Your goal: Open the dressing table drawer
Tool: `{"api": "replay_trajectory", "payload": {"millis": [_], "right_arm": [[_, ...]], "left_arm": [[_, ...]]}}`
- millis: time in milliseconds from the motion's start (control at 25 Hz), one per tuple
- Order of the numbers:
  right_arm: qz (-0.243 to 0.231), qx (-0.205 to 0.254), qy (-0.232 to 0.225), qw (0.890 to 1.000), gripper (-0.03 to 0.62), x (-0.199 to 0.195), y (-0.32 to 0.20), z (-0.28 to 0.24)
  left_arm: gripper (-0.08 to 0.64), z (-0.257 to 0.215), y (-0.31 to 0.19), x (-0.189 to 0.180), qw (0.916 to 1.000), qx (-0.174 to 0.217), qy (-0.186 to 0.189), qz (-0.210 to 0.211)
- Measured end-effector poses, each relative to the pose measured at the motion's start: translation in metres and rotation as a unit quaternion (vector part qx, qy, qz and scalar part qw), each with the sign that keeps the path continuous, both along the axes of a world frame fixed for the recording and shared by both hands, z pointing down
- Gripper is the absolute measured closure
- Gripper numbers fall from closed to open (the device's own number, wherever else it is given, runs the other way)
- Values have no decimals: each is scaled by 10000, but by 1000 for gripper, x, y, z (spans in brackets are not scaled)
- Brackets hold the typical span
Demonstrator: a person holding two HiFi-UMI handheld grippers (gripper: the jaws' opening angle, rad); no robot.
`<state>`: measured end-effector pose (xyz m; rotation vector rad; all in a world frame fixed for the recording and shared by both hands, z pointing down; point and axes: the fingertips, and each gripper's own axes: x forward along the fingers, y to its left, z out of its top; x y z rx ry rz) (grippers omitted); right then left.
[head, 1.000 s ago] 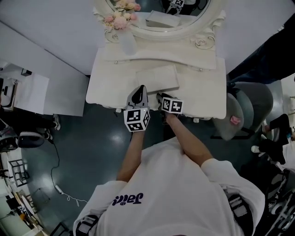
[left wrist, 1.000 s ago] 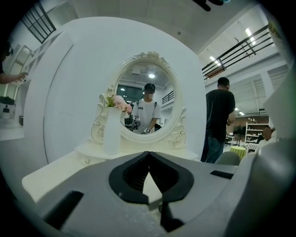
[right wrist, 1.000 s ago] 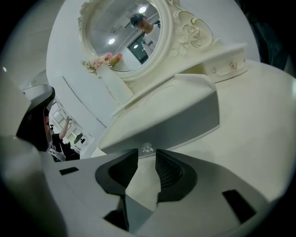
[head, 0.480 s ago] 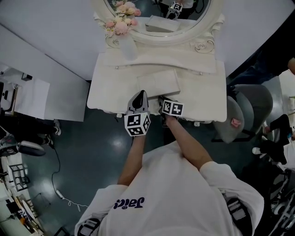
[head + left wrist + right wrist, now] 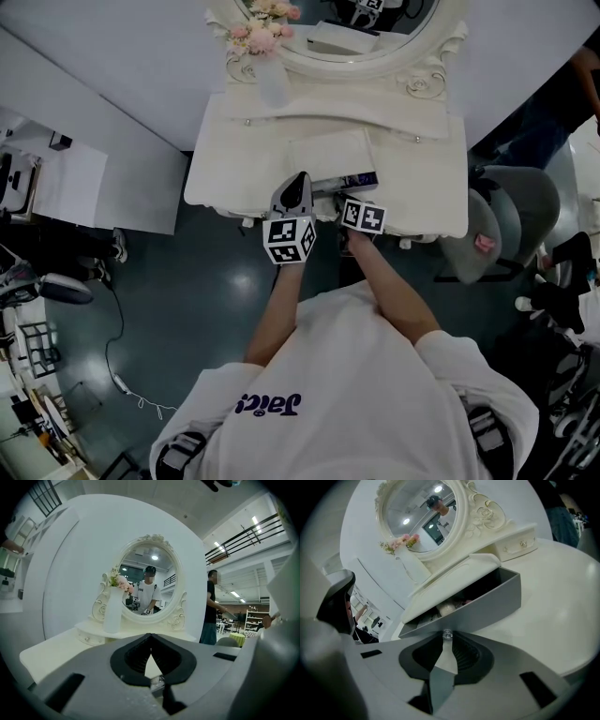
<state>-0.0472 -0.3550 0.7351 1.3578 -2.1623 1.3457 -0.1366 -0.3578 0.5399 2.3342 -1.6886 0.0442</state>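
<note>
The person's left forearm (image 5: 277, 314) reaches forward from the body. It carries the left hand-held gripper (image 5: 151, 637) over the near edge of the dressing table's tabletop (image 5: 225, 159), left of the middle. This hand-held gripper points nearly level at the oval mirror (image 5: 150, 585) and the white vase of pink flowers (image 5: 112, 609). Its jaws are closed tip to tip, with nothing between them.

Just to its right, the right forearm (image 5: 389, 295) angles in from the right, so the two marker cubes sit close side by side. The right hand-held gripper (image 5: 446, 637) tilts downward at the drawer (image 5: 478, 606). Its jaws are narrowed and pinch the small clear drawer knob (image 5: 447, 633) at their tips.

The drawer sits in the middle of the table's near side, under the tabletop. It is pulled out a little way, with its grey front clear of the table edge. A dark gap above the front shows a few small items inside, too dim to name.
</note>
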Motion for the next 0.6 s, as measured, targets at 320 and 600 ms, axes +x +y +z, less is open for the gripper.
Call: {"api": "replay_trajectory", "payload": {"millis": [320,600], "right_arm": [[8,-4,28,10000,526,6,29,-1],[149,58,58,9999,526,14,45,-3]], "left_arm": [[546,3,22,4,10000,-36,22,71],[546,4,42,5,9999,-70,10,146]]}}
